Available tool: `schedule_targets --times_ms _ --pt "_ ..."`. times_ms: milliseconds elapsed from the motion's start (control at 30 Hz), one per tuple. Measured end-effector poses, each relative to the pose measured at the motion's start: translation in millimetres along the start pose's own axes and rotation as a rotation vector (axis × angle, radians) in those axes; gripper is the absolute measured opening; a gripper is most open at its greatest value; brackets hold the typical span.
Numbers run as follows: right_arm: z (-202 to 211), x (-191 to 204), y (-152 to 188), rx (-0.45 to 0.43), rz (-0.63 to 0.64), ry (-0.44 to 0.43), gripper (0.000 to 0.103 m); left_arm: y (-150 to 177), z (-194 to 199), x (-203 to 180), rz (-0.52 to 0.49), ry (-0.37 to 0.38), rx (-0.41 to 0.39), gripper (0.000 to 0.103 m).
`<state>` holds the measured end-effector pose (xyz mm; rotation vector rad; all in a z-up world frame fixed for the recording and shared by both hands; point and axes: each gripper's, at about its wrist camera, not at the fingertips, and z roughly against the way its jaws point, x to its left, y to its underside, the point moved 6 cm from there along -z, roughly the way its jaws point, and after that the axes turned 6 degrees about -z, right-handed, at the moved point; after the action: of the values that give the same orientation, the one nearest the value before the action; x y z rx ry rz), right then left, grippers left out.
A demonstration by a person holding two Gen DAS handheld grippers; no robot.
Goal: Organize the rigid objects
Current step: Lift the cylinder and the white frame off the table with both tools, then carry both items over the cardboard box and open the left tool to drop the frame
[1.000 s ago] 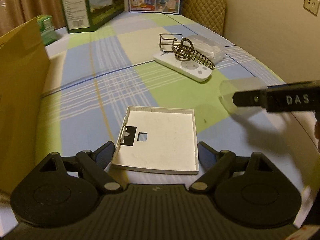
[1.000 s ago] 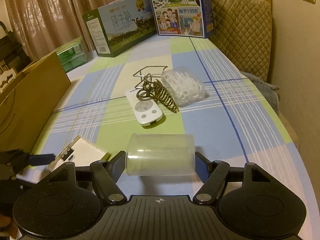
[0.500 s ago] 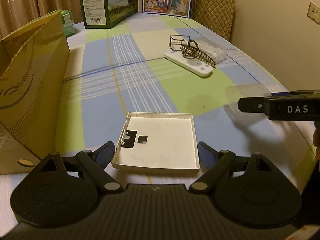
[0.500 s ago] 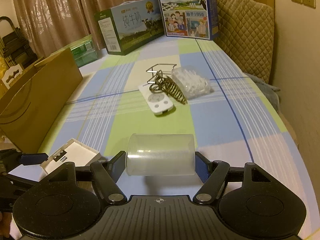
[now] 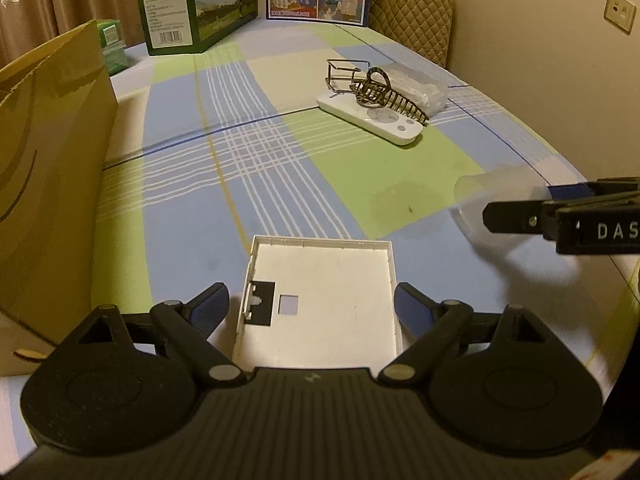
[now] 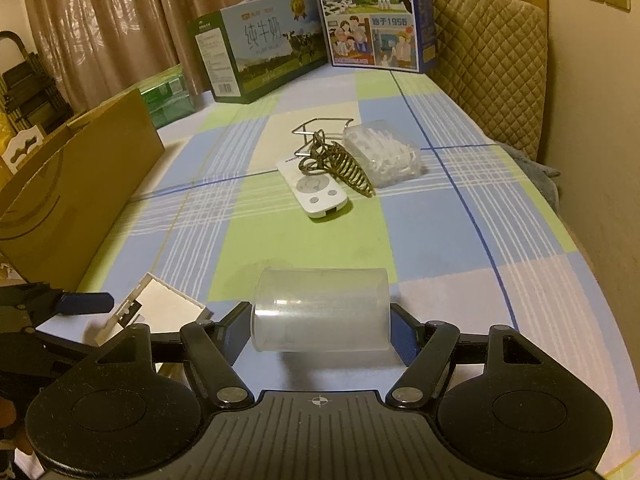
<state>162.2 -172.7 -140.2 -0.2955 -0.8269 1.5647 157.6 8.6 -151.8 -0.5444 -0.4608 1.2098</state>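
We hold the left hand-held gripper [image 5: 311,306] low and level over the checked surface [image 5: 280,168], its fingers clamped on the sides of a white tray [image 5: 322,296] that sits flat between them, open side up. Our right hand-held gripper [image 6: 320,322] is also level, its fingers closed on the two ends of a clear cup [image 6: 320,308] held on its side just above the surface, right of the tray; in the left view that gripper reaches in from the right edge with the cup [image 5: 480,208] at its tip. Beyond the tray lies a white remote [image 5: 370,118] with a bronze clip [image 5: 384,94] resting on it, a wire rack [image 5: 344,74] just behind and a clear bag [image 6: 382,152] touching the clip. A cardboard box [image 5: 48,184] stands left of the tray. Two milk cartons [image 6: 376,16] stand far beyond the remote, at the surface's back edge.
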Motion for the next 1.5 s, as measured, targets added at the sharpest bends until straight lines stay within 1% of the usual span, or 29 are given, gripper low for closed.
schedule_targets --times_ms 67,200,267,333,467,567,667,867,1033,1233,1367,1500 --pt "-1.2 -0.1 0.2 0.002 -0.003 -0.002 0.068 -0.7 -1.5 -1.0 -0.001 0.011 0.004 0.087" --pt "-2.2 -1.0 -0.1 0.003 -0.006 -0.002 0.068 2.3 -6.8 -6.9 -0.035 0.019 0.023 0.087" --pt "-2.9 -0.8 0.3 0.005 -0.006 -0.002 0.068 4.4 -7.1 -8.1 -0.044 0.013 0.014 0.088" --pt "-3.4 0.0 0.4 0.007 -0.005 -0.002 0.068 4.1 -6.3 -7.2 -0.03 0.009 0.017 0.085" --pt "-0.7 1.5 -0.8 -0.002 0.002 -0.002 0.068 3.0 -0.8 -7.0 -0.003 0.007 0.028 0.085" --pt "4.7 4.6 -2.7 -0.01 0.011 -0.002 0.068 1.9 11.3 -8.1 0.004 -0.013 0.013 0.085" --pt "16.7 12.2 -5.0 -0.026 0.01 -0.016 0.068 -0.5 28.3 -4.8 0.035 -0.03 -0.011 0.085" --pt "43.2 36.7 -12.4 -0.06 0.026 -0.054 0.068 -11.0 75.0 9.3 0.09 -0.074 -0.079 0.085" --pt "61.3 68.9 -28.3 -0.092 0.037 -0.11 0.068 -24.7 117.7 32.2 0.12 -0.122 -0.135 0.085" --pt "75.2 131.4 -51.4 -0.126 0.1 -0.21 0.068 -36.1 167.4 76.0 0.147 -0.186 -0.197 0.085" --pt "72.9 173.0 -64.1 -0.104 0.108 -0.291 0.068 -38.5 190.9 110.8 0.144 -0.241 -0.2 0.085" --pt "66.4 210.0 -76.4 -0.099 0.142 -0.334 0.068 -36.2 205.1 145.4 0.139 -0.3 -0.191 0.085"
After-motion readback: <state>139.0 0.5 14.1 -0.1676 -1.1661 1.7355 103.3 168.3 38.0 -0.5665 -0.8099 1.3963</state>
